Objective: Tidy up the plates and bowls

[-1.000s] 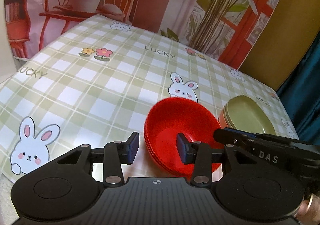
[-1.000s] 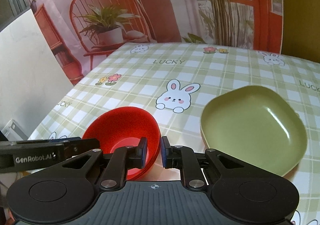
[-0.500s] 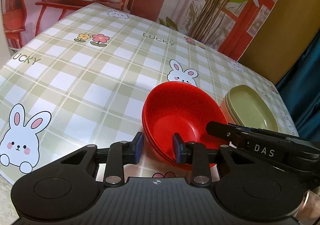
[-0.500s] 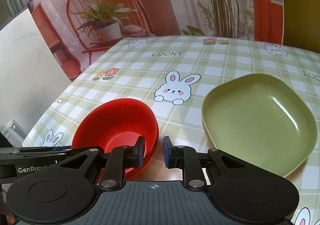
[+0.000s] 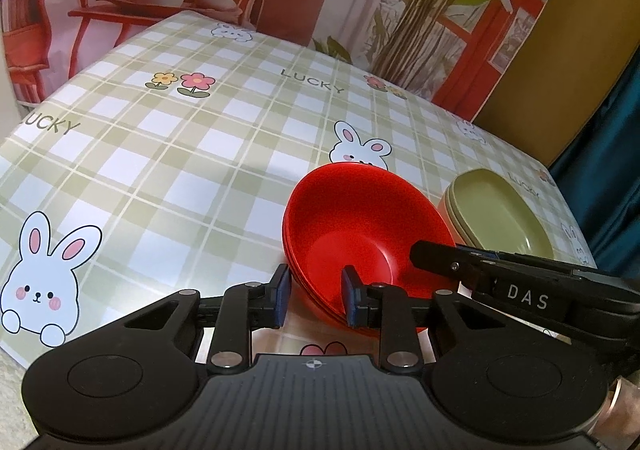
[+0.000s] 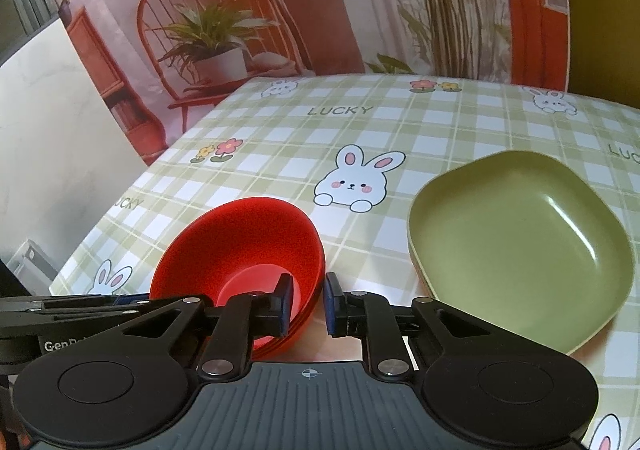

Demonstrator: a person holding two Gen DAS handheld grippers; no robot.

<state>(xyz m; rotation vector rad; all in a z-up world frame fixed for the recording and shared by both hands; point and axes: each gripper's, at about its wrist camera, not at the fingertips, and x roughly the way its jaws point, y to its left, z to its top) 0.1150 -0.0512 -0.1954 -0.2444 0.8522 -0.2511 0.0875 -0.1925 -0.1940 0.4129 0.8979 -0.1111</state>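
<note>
My left gripper [image 5: 313,300] and right gripper [image 6: 306,304] each clamp the near rim of the red bowls [image 5: 362,226]. The left's jaws just closed onto it. Green plates [image 6: 516,242] sit right.

Red bowls [image 5: 360,226], olive-green plates [image 6: 516,234], green-checked bunny tablecloth [image 5: 180,154]

On my tablecloth [image 5: 168,154] the word "LUCKY" is printed several times. My right gripper [image 5: 436,264], seen from the left camera, bears "DAS". In the right camera, my left gripper's [image 6: 120,300] side shows the partly hidden letters "Gen".
</note>
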